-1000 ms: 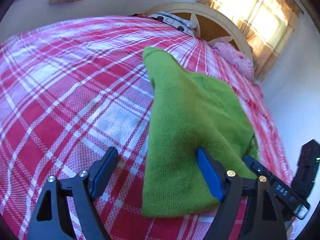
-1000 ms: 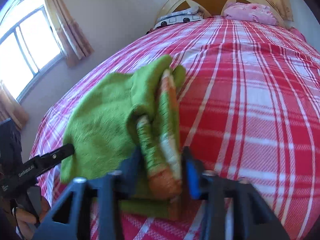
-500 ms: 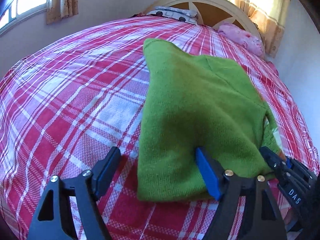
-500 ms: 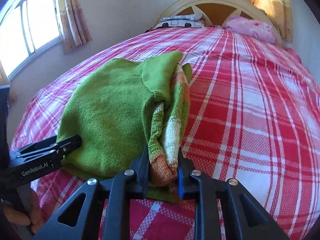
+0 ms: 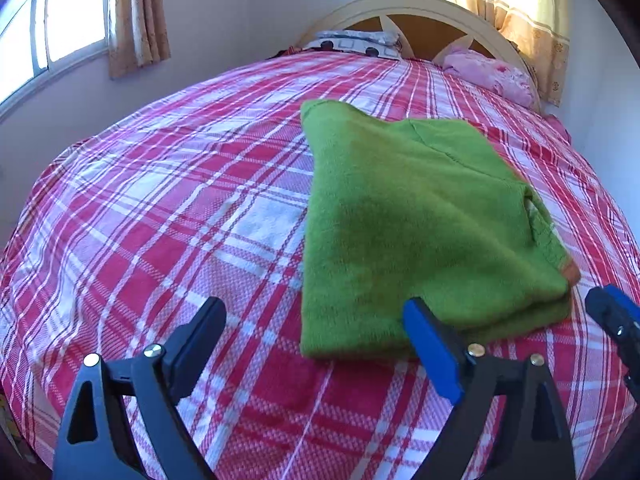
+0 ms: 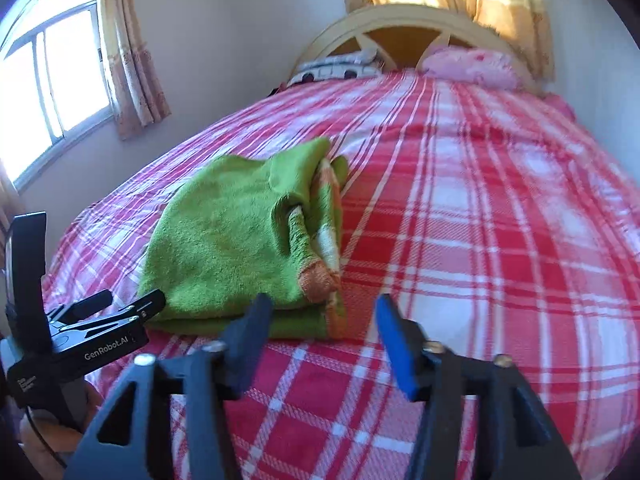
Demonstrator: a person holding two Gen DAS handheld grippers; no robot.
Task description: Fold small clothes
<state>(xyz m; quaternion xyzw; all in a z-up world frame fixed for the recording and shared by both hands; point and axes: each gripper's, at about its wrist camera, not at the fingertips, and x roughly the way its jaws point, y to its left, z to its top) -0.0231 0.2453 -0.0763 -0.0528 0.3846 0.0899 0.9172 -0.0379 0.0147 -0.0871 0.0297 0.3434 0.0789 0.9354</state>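
Note:
A small green knit sweater lies folded flat on the red plaid bed. It also shows in the right wrist view, where an orange and white striped cuff sticks out at its near edge. My left gripper is open and empty, just short of the sweater's near edge. It also shows from the side in the right wrist view. My right gripper is open and empty, a little back from the cuff. One of its blue fingertips shows at the right of the left wrist view.
The red and white plaid bedspread covers the whole bed. A pink pillow and a patterned pillow lie at the cream headboard. A curtained window is on the left wall.
My right gripper has opened and let go of the sweater's cuff, then drawn back. The sweater has settled flat on the bed. My left gripper has pulled back a little, still open.

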